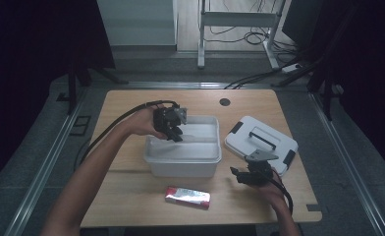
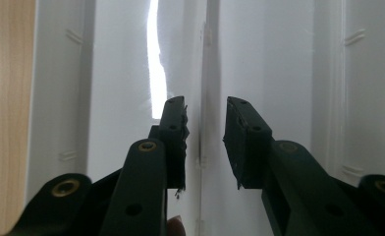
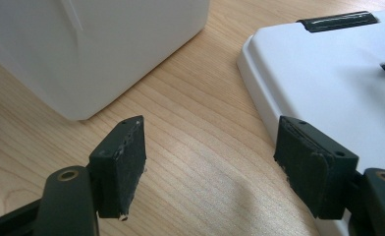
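High view: left gripper (image 1: pixel 173 129) dips over the bin (image 1: pixel 183 166) at its far left rim; right gripper (image 1: pixel 248 173) hovers between bin and lid (image 1: pixel 261 143); packet (image 1: pixel 187 196) lies in front of the bin.

Left gripper view: jaws narrow, straddling the bin wall (image 2: pixel 203 73), pads apparently not yet pressing; risk: thin wall slips or the bin tips.

Right gripper view: jaws wide, empty, beside the bin; could nudge the lid.

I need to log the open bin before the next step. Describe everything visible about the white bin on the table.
The white bin is a rectangular, translucent-looking plastic tub, upright and lidless, mid-table. A thin ridge runs along its inside. The left gripper reaches in over the far left rim, jaws apart with nothing between them. Its lid lies apart to the right; a red packet lies in front.
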Demonstrator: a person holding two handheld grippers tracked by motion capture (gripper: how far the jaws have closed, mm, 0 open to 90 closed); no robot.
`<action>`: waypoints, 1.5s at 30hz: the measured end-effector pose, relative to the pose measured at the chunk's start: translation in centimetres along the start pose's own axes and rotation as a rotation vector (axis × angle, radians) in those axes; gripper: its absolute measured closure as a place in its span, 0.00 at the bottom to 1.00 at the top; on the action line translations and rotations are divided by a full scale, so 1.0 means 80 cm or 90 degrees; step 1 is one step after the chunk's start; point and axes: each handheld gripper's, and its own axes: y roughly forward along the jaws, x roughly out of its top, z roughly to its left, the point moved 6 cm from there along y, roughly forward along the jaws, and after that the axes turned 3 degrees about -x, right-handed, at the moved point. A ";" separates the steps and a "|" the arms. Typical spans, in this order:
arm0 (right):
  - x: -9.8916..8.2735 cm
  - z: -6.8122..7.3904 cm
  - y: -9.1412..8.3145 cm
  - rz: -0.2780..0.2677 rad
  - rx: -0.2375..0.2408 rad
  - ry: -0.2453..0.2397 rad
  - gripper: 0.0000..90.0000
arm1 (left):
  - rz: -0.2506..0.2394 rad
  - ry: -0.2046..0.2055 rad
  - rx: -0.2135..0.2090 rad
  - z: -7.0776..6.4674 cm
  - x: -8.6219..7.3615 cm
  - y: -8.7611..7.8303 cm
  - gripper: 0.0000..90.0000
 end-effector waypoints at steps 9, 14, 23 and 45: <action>-0.001 0.000 0.001 0.002 -0.001 0.001 0.31 | 0.017 -0.004 -0.014 0.003 -0.003 0.008 0.83; -0.002 -0.001 0.001 0.003 -0.003 0.001 0.31 | 0.025 -0.005 -0.019 0.005 -0.004 0.011 0.87; -0.002 -0.002 0.001 0.005 -0.005 0.001 0.31 | 0.021 -0.017 -0.034 0.007 -0.005 0.013 0.98; -0.004 -0.005 0.002 0.007 -0.011 0.000 0.31 | 0.006 -0.007 -0.046 0.005 -0.004 0.009 1.00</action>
